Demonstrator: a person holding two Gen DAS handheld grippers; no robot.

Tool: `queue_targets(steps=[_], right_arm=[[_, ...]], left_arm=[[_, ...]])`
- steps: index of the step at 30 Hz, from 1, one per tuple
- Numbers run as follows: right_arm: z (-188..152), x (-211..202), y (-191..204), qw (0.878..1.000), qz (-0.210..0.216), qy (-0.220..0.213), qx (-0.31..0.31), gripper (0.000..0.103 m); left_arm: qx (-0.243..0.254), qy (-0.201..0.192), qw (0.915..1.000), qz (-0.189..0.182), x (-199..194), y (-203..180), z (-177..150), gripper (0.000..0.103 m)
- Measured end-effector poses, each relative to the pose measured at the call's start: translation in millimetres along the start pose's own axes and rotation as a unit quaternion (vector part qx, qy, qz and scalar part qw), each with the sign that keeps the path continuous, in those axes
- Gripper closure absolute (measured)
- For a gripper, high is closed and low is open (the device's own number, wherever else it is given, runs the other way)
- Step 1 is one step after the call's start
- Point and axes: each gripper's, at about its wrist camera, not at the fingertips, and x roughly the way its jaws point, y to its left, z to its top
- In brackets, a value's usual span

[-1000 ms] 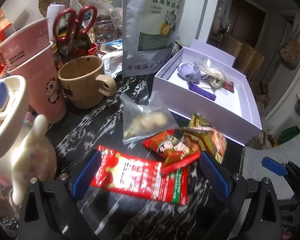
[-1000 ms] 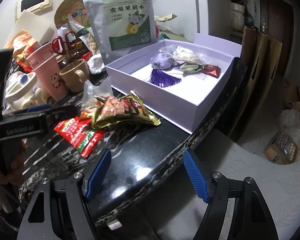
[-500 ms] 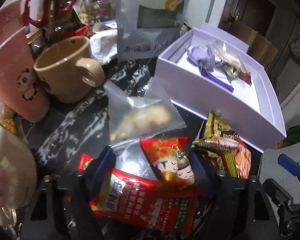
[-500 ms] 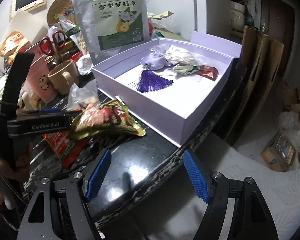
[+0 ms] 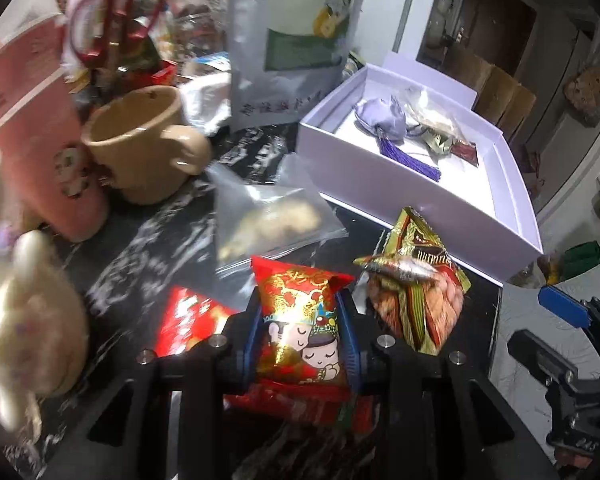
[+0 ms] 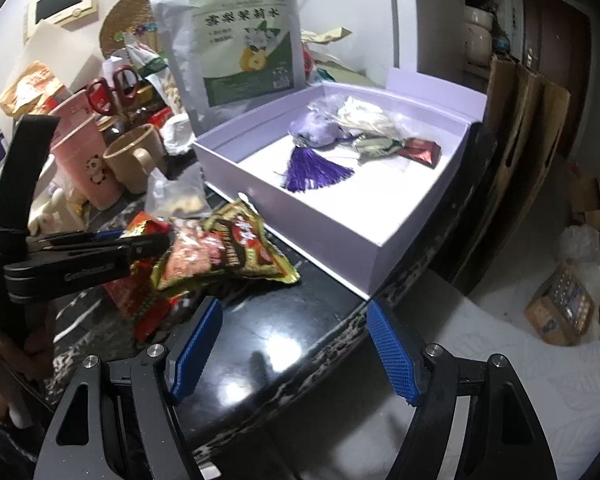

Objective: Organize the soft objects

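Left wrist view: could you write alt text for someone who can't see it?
The left tongs are shut on a red cartoon-printed snack packet above a dark marble counter. Beside it lie a green-gold snack bag and a clear zip bag; behind sits an open lilac box holding a purple tassel sachet.

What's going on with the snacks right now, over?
Left gripper jaws shut on red cartoon snack packet. Right gripper open, empty. Lavender box ahead; gold snack bag beside the path.
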Motion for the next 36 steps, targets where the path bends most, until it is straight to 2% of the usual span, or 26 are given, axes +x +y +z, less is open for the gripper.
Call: queue_targets(steps=[8,19,27,36], right_arm=[[1.9,-6.7,33.1,0.998,0.059,-0.013,-0.03,0.027],[-12.3,27.4,90.0,0.984,0.14,0.037,-0.1,0.027],[1.2,55.8,118.2,0.977,0.146,0.045,-0.149,0.027],[14.6,89.3,146.9,0.961,0.141,0.07,-0.226,0.027]], left_arm=[[-0.023,-0.014,0.9993,0.026,-42.4,22.9,-25.3,0.069],[-0.057,0.006,0.9976,0.039,-58.7,43.6,-68.1,0.069],[-0.078,0.01,0.9953,0.056,-62.9,58.9,-78.7,0.069],[-0.094,0.016,0.9942,0.05,-61.4,68.1,-81.0,0.069]])
